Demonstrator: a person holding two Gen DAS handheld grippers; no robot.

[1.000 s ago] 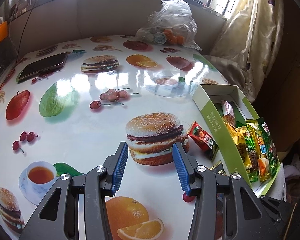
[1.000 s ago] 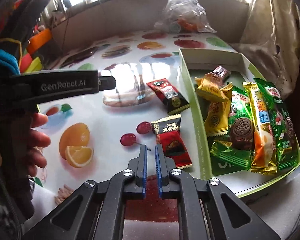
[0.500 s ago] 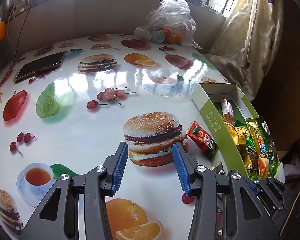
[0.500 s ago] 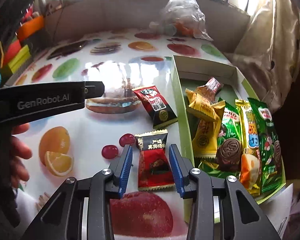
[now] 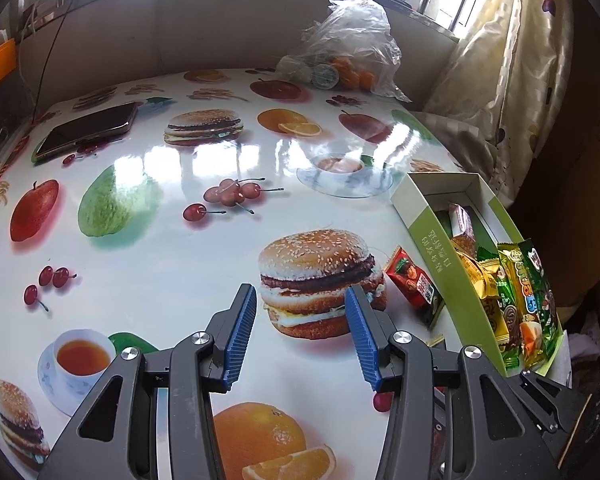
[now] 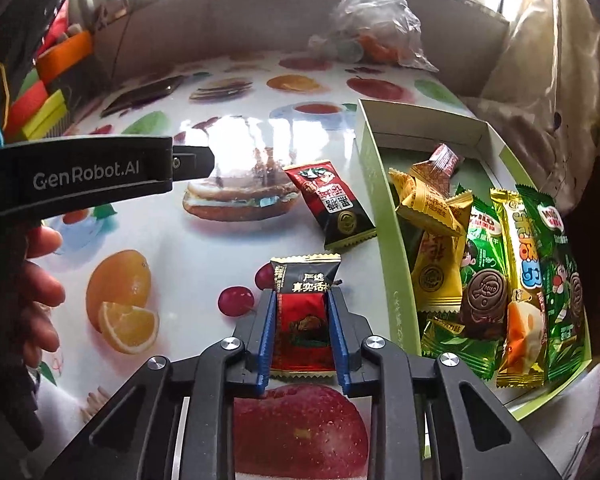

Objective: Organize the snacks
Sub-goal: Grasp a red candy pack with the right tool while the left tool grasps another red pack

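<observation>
A red-and-black snack packet [image 6: 303, 320] lies on the fruit-print table, just left of the green cardboard box [image 6: 384, 216]. My right gripper [image 6: 302, 294] straddles it; its jaws are closing and the blue pads press on the packet's two long sides. A second red-and-black packet [image 6: 332, 204] lies further back by the box wall, also seen in the left wrist view [image 5: 414, 284]. The box holds several yellow and green snack packs [image 6: 480, 272]. My left gripper [image 5: 299, 290] hangs open over a printed burger with nothing between its fingers.
A phone [image 5: 88, 128] lies at the table's far left and a plastic bag [image 5: 348, 52] with oranges sits at the back. A curtain [image 5: 500, 80] hangs right of the box. The person's hand [image 6: 40, 280] holds the left tool at the left of the right wrist view.
My right gripper went from shut to wide open, moved forward over the near packet, then narrowed onto its sides. The left gripper has stayed still and open.
</observation>
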